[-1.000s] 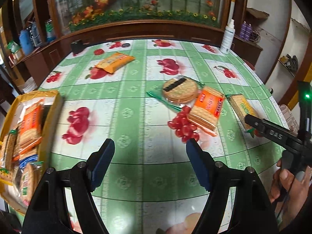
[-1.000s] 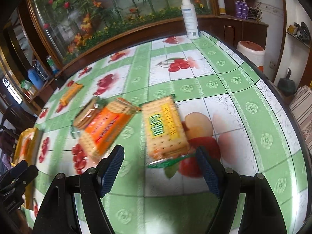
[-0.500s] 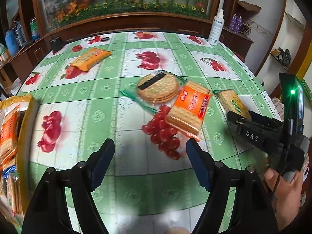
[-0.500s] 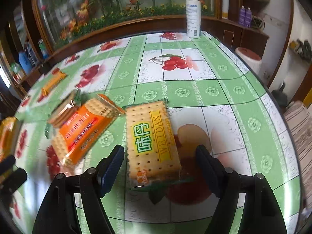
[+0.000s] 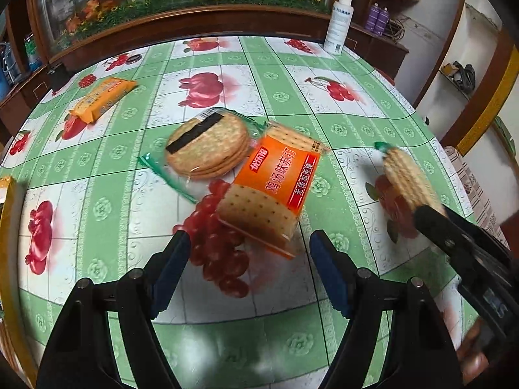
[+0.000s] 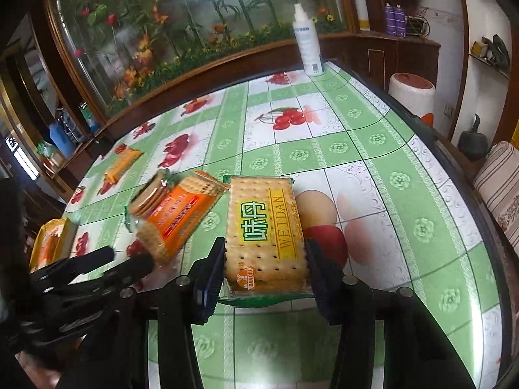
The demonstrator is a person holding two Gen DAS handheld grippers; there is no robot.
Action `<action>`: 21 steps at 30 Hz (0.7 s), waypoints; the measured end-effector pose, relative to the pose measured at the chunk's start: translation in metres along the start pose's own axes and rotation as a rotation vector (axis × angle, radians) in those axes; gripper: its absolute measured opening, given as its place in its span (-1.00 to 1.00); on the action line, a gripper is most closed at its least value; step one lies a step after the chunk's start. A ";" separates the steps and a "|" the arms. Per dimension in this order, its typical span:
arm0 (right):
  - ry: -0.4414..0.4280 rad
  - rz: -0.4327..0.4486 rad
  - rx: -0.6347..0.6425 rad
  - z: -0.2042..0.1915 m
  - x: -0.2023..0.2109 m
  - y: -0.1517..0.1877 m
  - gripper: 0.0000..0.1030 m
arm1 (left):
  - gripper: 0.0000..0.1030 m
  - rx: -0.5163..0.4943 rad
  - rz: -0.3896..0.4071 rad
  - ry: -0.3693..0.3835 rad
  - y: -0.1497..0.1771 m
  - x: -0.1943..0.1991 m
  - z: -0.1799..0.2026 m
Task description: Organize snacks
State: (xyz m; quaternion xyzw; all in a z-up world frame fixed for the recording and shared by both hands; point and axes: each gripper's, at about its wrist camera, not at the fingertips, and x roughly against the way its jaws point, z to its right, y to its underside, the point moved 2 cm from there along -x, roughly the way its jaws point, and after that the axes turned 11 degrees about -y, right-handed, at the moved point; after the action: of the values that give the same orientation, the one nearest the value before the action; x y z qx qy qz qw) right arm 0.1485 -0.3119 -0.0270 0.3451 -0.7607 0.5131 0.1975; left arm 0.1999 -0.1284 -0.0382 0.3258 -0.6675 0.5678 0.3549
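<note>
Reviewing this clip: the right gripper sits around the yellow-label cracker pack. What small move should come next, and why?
Probably lift the yellow-label cracker pack a little. The right gripper has a finger against each long side of it, so the grasp looks closed, and the pack seems to be just at the table. The left gripper is open and holds nothing.

Yellow tray (image 5: 8,194) cut off at left edge, lifted cracker pack (image 5: 407,181) blurred
</note>
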 end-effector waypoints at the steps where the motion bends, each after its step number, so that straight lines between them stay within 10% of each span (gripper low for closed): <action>1: 0.001 0.006 0.000 0.000 0.003 0.000 -0.04 | 0.46 -0.002 -0.002 0.001 -0.001 -0.002 0.001; 21: -0.049 0.049 -0.001 -0.009 0.032 0.008 -0.04 | 0.59 -0.095 -0.026 -0.048 -0.036 -0.045 0.038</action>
State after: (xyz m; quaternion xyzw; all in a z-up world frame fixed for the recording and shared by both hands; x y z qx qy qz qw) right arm 0.1198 -0.3121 -0.0074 0.3386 -0.7737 0.5089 0.1664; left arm 0.2503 -0.1696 -0.0607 0.3309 -0.6978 0.5227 0.3612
